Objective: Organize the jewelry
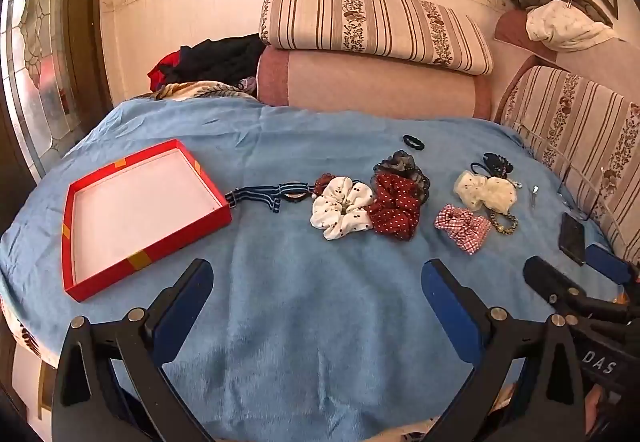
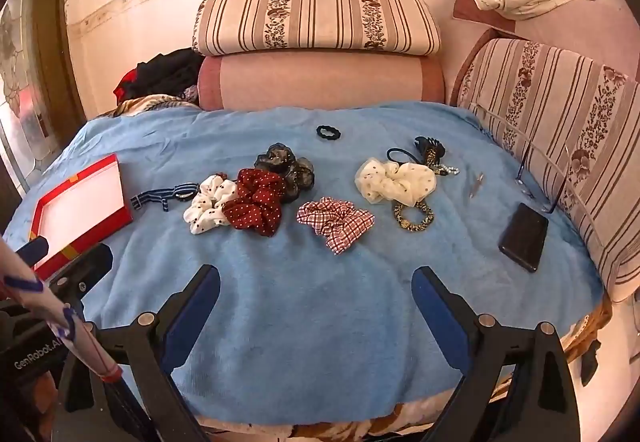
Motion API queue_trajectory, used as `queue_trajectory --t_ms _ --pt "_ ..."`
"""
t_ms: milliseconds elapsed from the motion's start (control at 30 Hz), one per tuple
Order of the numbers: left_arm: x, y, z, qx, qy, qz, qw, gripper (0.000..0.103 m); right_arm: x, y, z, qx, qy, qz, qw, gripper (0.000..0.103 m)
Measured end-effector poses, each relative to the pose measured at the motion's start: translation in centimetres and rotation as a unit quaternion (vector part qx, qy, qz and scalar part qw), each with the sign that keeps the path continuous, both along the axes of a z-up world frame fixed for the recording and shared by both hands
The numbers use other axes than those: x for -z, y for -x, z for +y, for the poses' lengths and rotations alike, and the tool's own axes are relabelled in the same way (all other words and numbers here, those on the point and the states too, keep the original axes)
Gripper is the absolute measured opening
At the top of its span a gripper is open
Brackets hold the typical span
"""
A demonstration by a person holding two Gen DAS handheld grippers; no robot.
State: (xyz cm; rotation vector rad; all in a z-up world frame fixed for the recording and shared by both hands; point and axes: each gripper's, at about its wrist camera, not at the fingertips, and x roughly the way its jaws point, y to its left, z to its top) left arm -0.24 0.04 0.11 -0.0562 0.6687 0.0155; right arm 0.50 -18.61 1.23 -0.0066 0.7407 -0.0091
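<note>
Whole red box [image 1: 144,217] is seen only in left view; phone [image 2: 523,237] fully only in right. Left hand-held gripper [image 1: 316,296] and right hand-held gripper [image 2: 316,296] are held spread above blue blanket [image 2: 304,322], nothing pinched.

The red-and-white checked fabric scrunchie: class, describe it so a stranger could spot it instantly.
Start at the blue towel covering the table. Right of its centre lies the red-and-white checked fabric scrunchie, apart from the others. It alone has a gingham grid; its neighbours are dotted.

Two side-by-side wrist views facing the same blue blanket [image 1: 304,322].
</note>
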Motion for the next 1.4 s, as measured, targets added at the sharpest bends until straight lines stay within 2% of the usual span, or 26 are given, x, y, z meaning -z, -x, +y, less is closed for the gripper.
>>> queue_trajectory --t_ms 133,200,333,367,600,800,933,1033,1167,1267,1400 --pt "-0.9 1.1 -0.1 -0.002 0.002 -0.01 0.9999 0.103 -0.4 0.6 0.3 -0.005 0.001 -0.005 1.0 0.099" --pt "-0.7 0.7 0.3 -0.003 0.002 0.0 1.0 0.103 -0.5 0.7 0.3 -0.007 0.0 -0.005 1.0 0.099" --pt "-1.3 1.4 0.6 -0.002 0.013 -0.026 0.9996 0.103 -0.6 1.0 0.5 -0.007 -0.001 -0.006 1.0 0.099" --pt "-1.4 1.2 0.5 -0.002 0.009 -0.011 0.9999 0.103 -0.6 1.1 0.5 -0.006 -0.002 -0.007 1.0 0.099" --pt "-1.5 1.9 0.1 -0.001 0.002 -0.011 0.9999 0.103 -0.7 1.8 0.3 -0.009 -0.011 -0.009 1.0 0.099" --pt "-1.2 1.7 -0.2 0.004 0.004 0.013 0.9999 0.103 -0.3 1.3 0.0 -0.013 -0.019 0.0 1.0 0.099" --pt "-0.3 -0.1 -0.2 0.015 -0.007 0.018 0.9997 0.103 0.5 0.1 -0.6 -0.007 -0.029 0.007 1.0 0.099" --pt "0.6 -1.9 0.3 0.023 0.009 0.034 0.9991 0.103 1.7 -1.2 -1.8 0.002 -0.046 0.027 0.999 0.099" --pt "2.1 -4.1 0.4 0.034 0.002 0.05 0.9982 0.103 3.0 -3.3 -3.7 0.016 -0.062 0.045 0.997 0.097" --pt "3.3 -6.2 0.6 0.038 0.032 0.072 0.9962 0.103 3.5 -5.2 -5.7 0.03 -0.091 0.054 0.994 0.088" --pt "4.1 -9.5 0.8 0.063 0.06 0.081 0.9929 0.103 3.8 -7.9 -7.9 0.035 -0.132 0.061 0.989 0.082"
